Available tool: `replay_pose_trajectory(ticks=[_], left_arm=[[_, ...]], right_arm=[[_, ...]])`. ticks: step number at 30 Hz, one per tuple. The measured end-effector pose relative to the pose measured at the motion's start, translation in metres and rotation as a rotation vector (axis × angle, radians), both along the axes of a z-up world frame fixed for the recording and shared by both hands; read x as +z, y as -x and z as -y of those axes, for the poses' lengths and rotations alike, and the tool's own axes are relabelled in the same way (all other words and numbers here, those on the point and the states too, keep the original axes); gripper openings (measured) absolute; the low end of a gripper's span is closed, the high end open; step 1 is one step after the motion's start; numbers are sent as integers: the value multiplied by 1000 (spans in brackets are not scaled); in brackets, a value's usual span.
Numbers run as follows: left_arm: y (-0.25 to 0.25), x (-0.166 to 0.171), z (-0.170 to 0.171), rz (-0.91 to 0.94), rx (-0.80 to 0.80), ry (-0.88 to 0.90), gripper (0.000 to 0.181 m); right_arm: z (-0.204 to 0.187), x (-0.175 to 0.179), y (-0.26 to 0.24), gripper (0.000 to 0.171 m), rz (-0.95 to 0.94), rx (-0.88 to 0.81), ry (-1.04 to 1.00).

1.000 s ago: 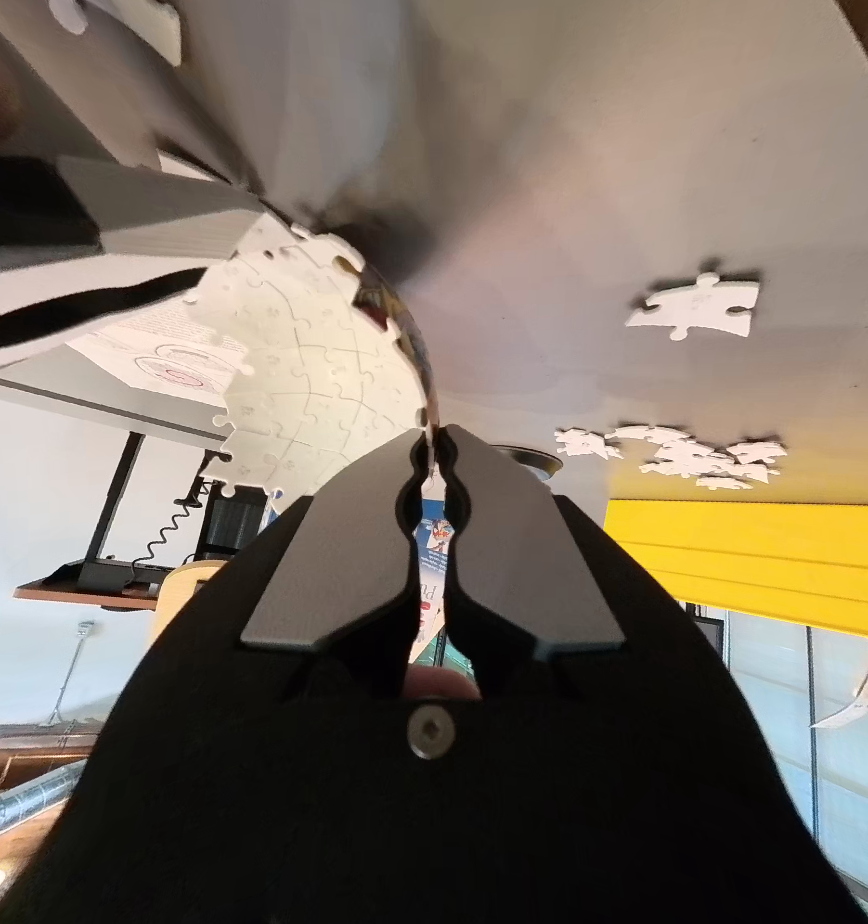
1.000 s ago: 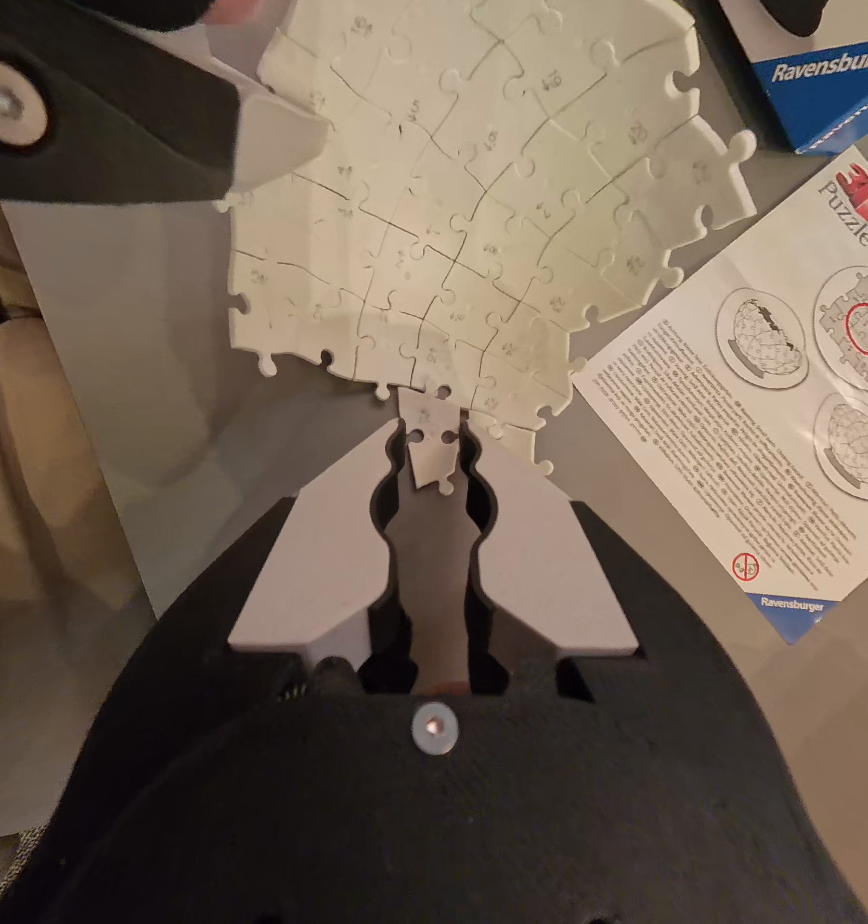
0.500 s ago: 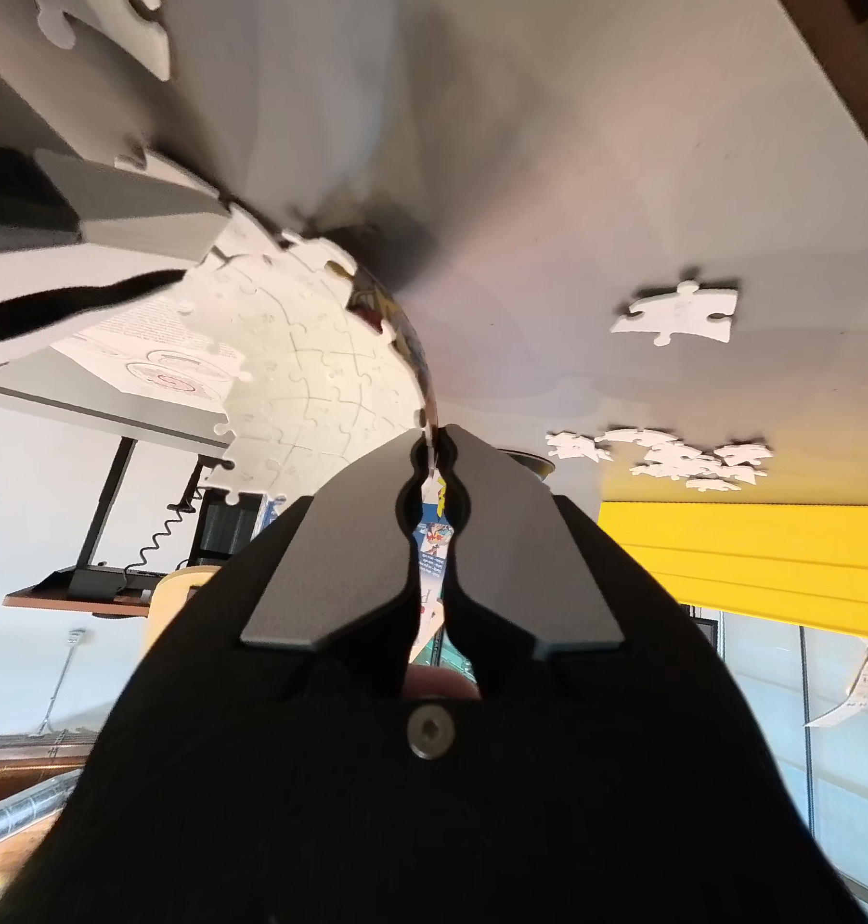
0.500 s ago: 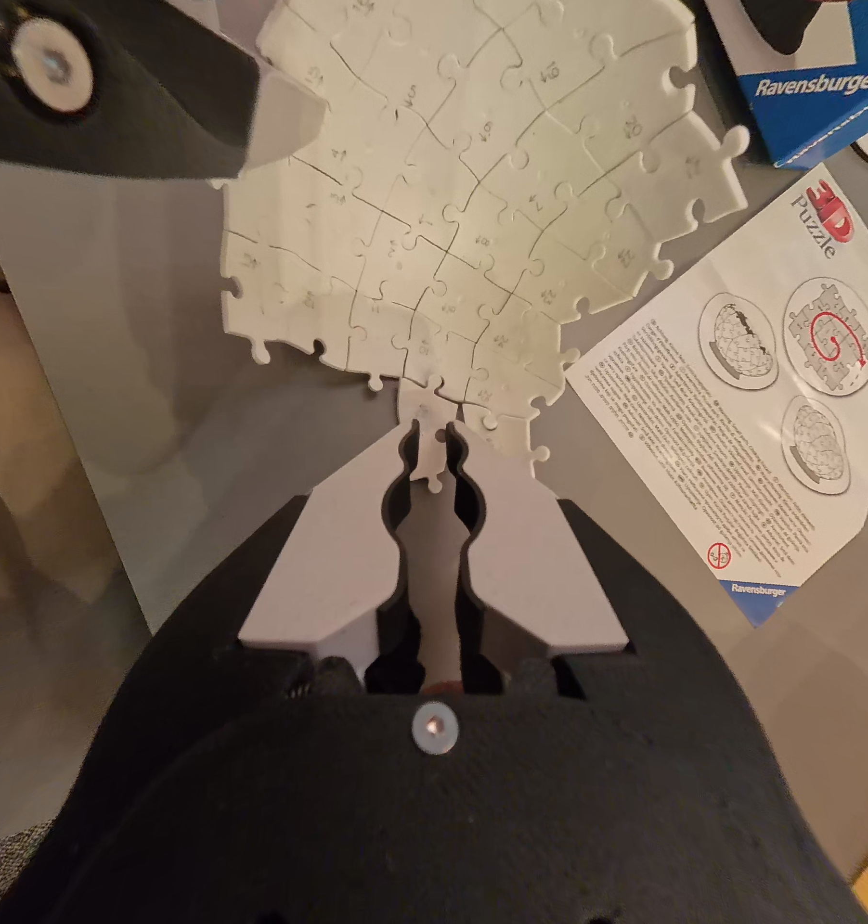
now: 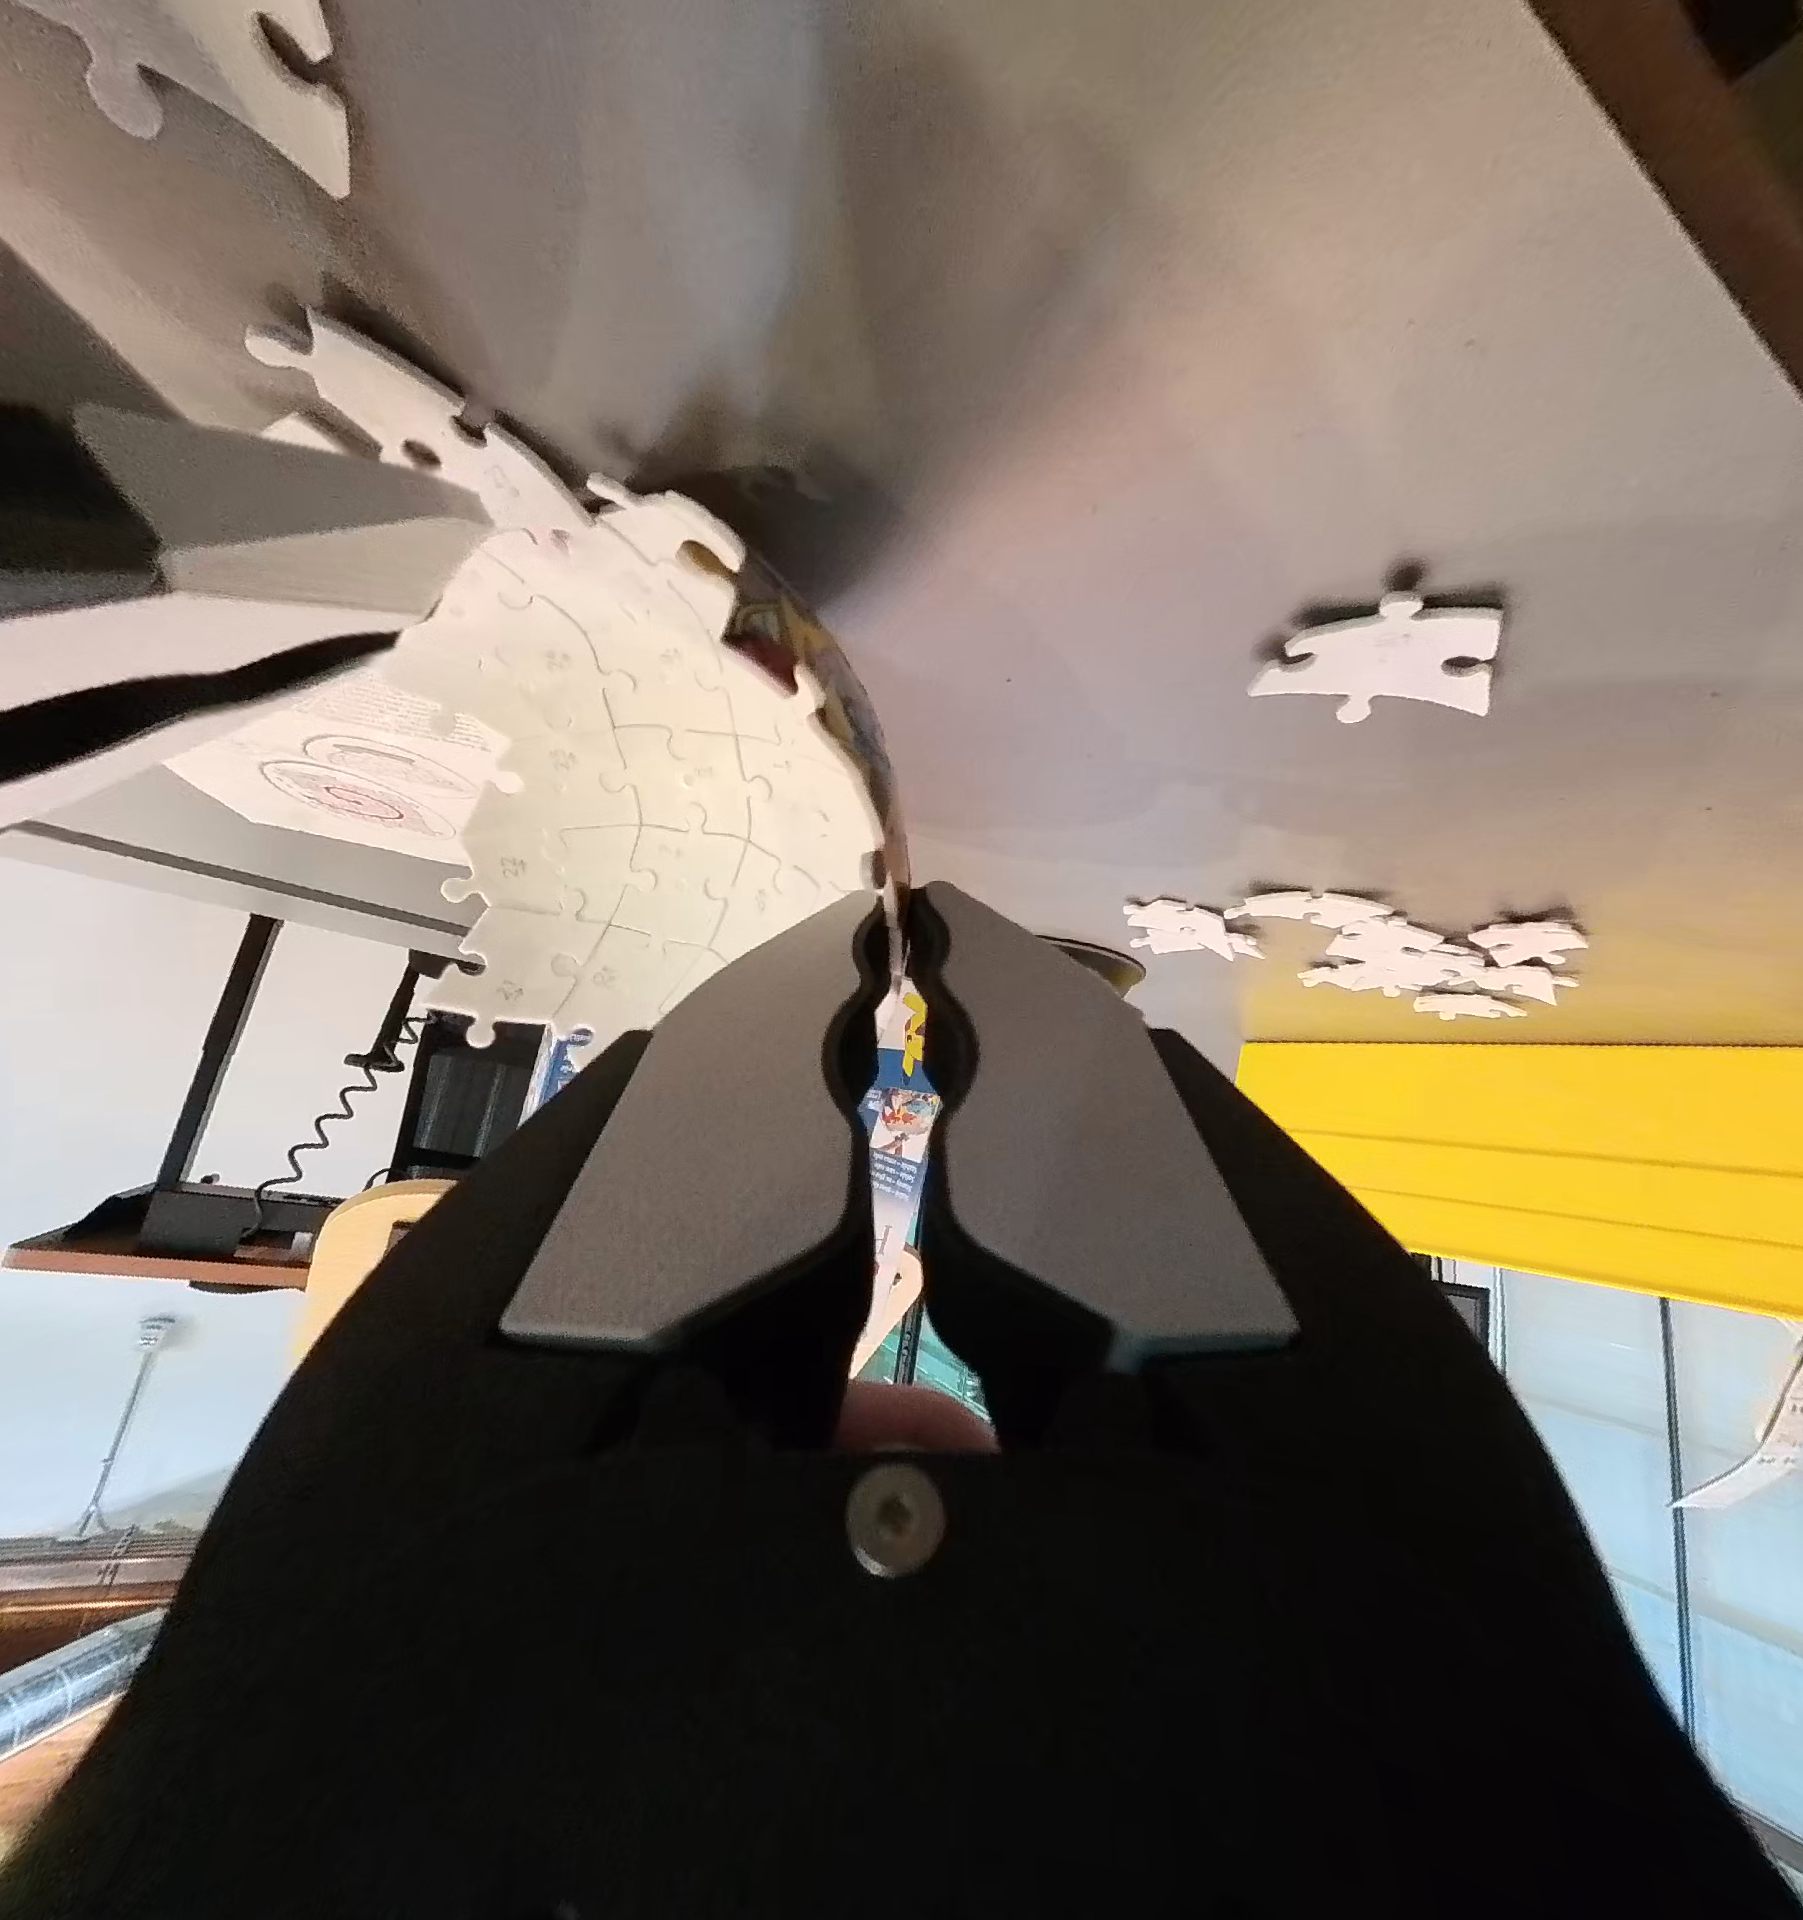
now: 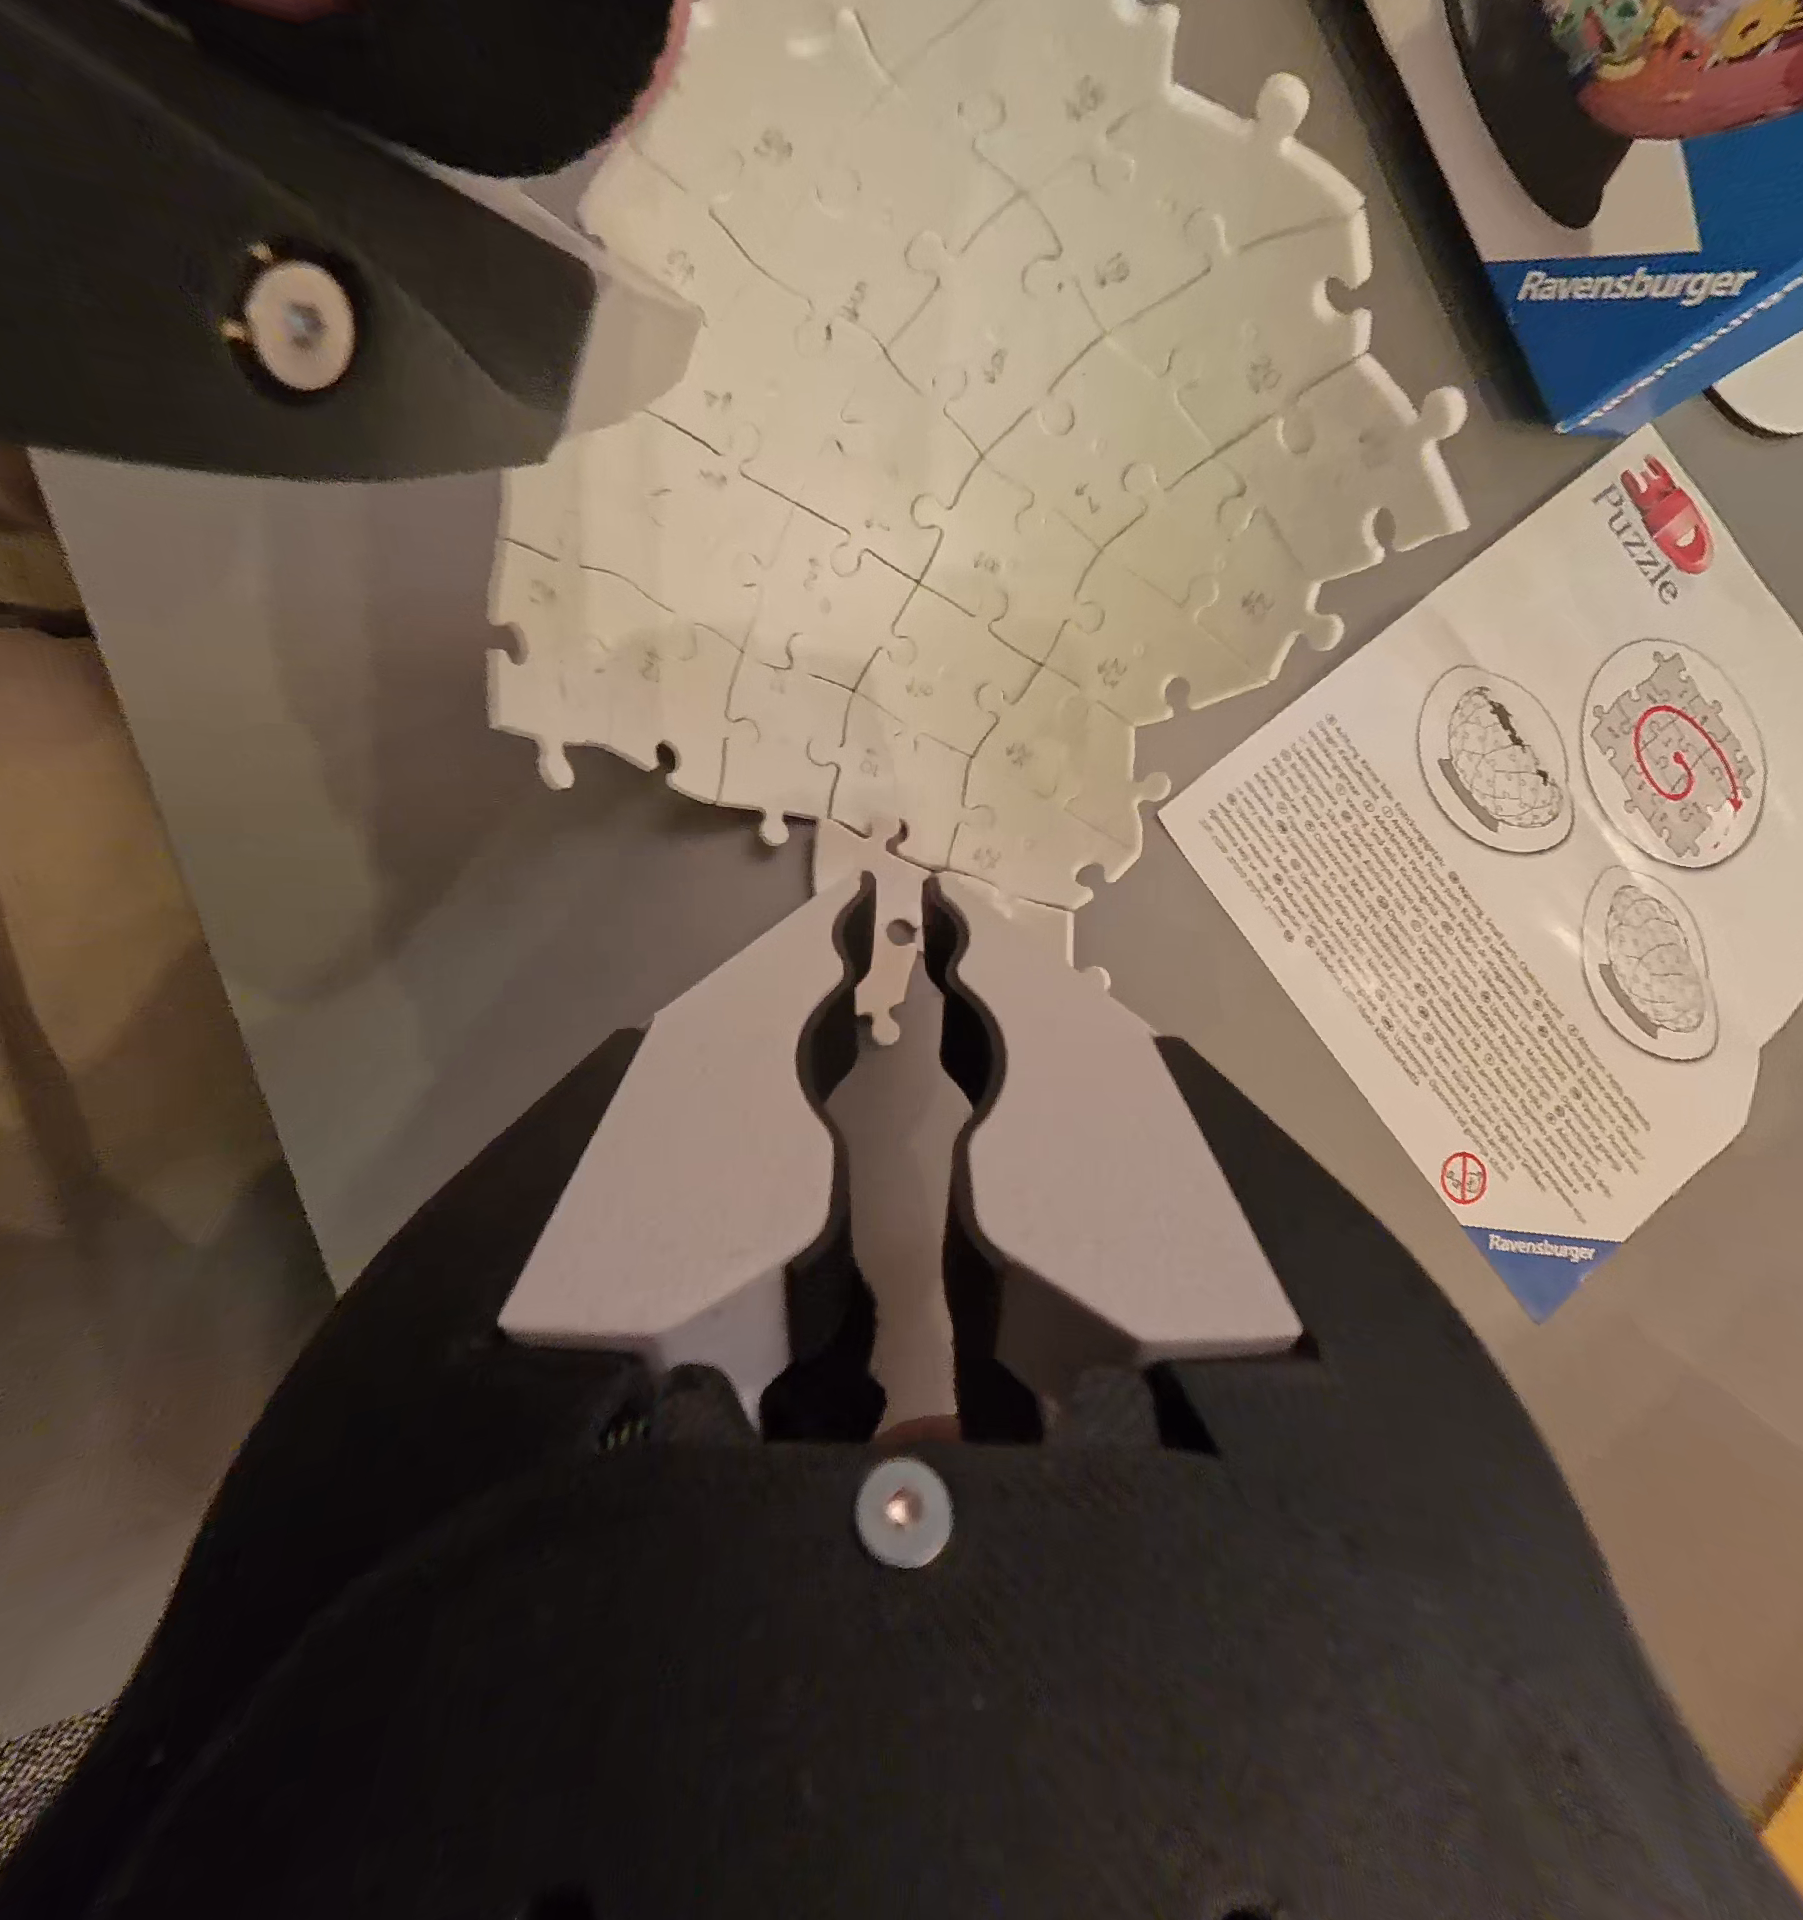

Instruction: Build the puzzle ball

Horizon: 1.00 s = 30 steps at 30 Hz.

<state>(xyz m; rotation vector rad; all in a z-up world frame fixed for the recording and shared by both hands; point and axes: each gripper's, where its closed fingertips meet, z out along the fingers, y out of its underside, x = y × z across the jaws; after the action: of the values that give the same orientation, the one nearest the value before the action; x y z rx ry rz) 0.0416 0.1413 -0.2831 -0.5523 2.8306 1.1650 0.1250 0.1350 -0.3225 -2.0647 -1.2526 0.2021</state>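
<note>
While clamped upright — loose piece (image 6: 895, 961), long axis toward shell (image 6: 959, 499).

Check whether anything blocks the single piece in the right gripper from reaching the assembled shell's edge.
Nothing visible does. The right gripper holds the single piece already against the assembled shell at its near edge; the left gripper grips the far side.

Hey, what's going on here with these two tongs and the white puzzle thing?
A person is building a puzzle ball with handheld tongs. The left tongs grip the rim of the curved, partly joined shell. The right tongs pinch a single piece against the shell's lower edge. An instruction sheet and loose pieces lie on the table.
</note>
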Motion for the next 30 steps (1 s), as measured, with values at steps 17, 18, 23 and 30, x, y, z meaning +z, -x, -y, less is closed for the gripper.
replay_pose_trajectory(ticks=[17,18,23,30], left_arm=[[0,0,1,-5,-10,-1,3],[0,0,1,-6,-11,-1,3],[0,1,0,-11,-13,-4,2],[-1,2,0,-13,-19,-10,3]], right_arm=[[-1,-8,4,0,-5,45,51],[-1,-9,5,0,-6,50,50],[-5,-8,7,0,-21,50,59],[-10,-9,12,0,-77,22,111]])
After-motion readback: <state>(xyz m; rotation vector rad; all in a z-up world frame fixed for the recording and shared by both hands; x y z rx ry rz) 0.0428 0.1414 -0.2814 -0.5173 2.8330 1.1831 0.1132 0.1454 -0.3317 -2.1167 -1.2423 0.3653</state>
